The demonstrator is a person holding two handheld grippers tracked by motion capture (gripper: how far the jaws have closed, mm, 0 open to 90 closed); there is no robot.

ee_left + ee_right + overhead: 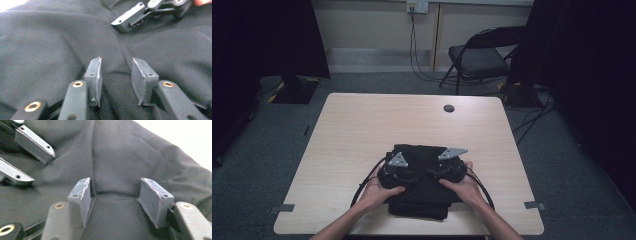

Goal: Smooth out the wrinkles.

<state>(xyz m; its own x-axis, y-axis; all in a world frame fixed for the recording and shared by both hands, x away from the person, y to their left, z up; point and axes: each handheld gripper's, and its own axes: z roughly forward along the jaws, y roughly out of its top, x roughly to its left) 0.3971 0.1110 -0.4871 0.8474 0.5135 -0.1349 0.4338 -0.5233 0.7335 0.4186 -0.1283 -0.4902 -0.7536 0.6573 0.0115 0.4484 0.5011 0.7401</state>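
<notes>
A folded black garment (419,192) lies on the pale wooden table (412,120) near its front edge. Both grippers rest on top of it, side by side, each held in a hand. In the left gripper view, my left gripper (117,80) stands open, its pads (96,77) set down on the black cloth (50,50) with a soft ridge of cloth in the gap. My right gripper (113,200) is also open, with the cloth (120,157) bulging between its pads (155,200) and not squeezed. In the high view the left gripper (399,172) and right gripper (446,169) nearly touch.
A round cable hole (449,108) sits at the table's far side. A black folding chair (477,57) and trailing cables stand on the floor behind. Tape marks (534,205) sit at the table's front corners. Dark curtains hang left and right.
</notes>
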